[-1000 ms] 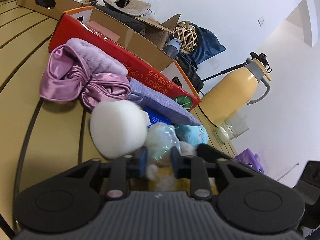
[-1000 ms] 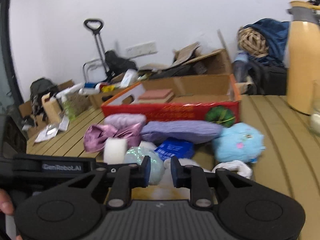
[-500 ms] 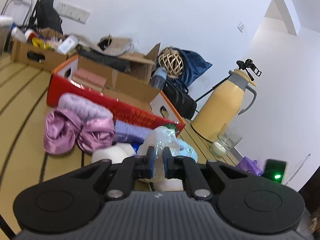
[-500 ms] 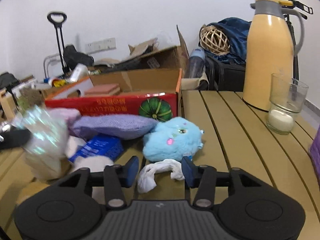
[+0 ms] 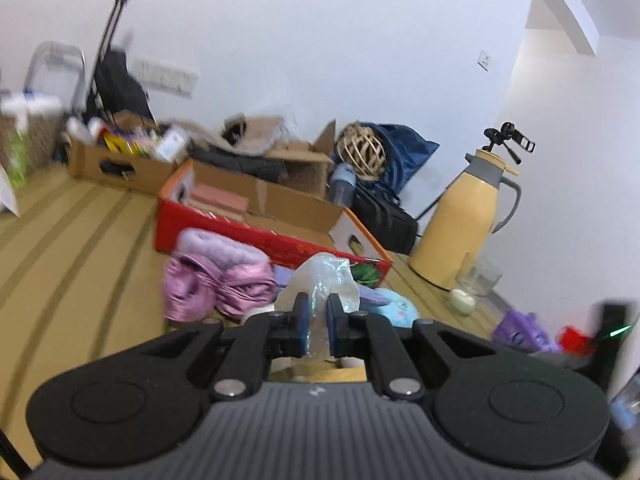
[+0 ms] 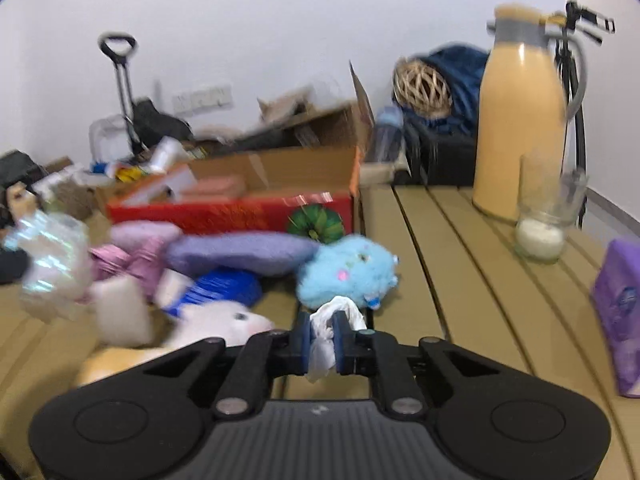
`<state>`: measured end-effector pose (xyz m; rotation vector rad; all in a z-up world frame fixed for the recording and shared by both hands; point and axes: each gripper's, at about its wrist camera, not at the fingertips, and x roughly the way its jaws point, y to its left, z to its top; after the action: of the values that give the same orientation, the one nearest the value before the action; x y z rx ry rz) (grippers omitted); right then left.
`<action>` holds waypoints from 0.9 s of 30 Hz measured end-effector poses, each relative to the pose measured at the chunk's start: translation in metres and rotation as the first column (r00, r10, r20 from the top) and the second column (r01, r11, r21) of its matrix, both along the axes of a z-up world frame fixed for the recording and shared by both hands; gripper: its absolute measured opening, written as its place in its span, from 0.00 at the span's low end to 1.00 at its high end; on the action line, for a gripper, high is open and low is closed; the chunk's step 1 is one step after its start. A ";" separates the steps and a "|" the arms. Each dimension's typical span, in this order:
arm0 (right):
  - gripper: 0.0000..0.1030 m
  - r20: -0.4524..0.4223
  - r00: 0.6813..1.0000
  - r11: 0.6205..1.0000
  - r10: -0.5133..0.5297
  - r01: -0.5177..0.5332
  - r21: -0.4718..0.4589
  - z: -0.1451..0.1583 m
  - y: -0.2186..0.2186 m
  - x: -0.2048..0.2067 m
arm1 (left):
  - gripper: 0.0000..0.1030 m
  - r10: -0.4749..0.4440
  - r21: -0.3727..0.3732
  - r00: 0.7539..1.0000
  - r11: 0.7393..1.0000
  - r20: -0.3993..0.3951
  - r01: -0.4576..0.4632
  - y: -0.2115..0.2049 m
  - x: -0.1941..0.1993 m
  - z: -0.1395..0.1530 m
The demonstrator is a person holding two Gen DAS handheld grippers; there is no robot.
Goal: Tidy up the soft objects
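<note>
Left hand-held gripper (image 5: pixel 318 326) clamps iridescent plastic bag (image 5: pixel 324 276); right hand-held gripper (image 6: pixel 322 338) pinches white cloth (image 6: pixel 326 330); box lettering blurred.

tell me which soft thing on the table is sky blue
The round fluffy plush beside the purple cushion; the others are white, pink or purple.

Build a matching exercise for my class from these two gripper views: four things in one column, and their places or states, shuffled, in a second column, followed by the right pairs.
Things
1. crinkly iridescent plastic pouch
2. white cloth scrap
3. fluffy light-blue plush toy
4. tall yellow thermos jug

States
A. lying on the slatted wooden table, in front of the red cardboard box
B. pinched in the left gripper
C. standing upright behind the glass candle jar
D. pinched in the right gripper

Pairs: 1-B, 2-D, 3-A, 4-C
</note>
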<state>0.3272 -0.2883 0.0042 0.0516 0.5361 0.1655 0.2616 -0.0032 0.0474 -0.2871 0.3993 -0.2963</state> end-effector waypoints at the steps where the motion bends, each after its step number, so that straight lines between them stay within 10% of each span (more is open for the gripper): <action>1: 0.11 0.019 1.000 0.999 0.025 -0.025 0.024 0.010 0.000 -0.014 | 0.09 0.015 0.020 1.000 1.000 0.014 -0.015 0.001 -0.008 0.000; 7: 0.11 0.101 0.984 0.986 0.150 -0.156 0.062 0.041 0.017 -0.067 | 0.09 0.038 0.017 0.999 0.999 0.026 -0.038 0.010 -0.016 0.005; 12: 0.11 0.128 0.966 0.969 0.226 -0.236 0.074 0.062 0.029 -0.035 | 0.09 -0.066 0.052 0.997 0.997 0.039 0.064 0.012 0.054 0.046; 18: 0.11 0.065 0.968 0.961 0.241 -0.248 0.120 0.101 0.034 0.109 | 0.09 -0.162 0.127 0.980 0.976 -0.116 0.176 -0.013 0.225 0.073; 27: 0.12 -0.255 0.954 0.965 0.156 -0.092 0.245 0.066 0.057 0.360 | 0.13 -0.129 0.261 0.929 0.938 -0.347 0.227 -0.052 0.416 -0.004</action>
<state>0.6869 -0.2312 0.0701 0.2711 0.7943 0.3476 0.6771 -0.0551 0.0432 0.0008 0.7929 -0.3654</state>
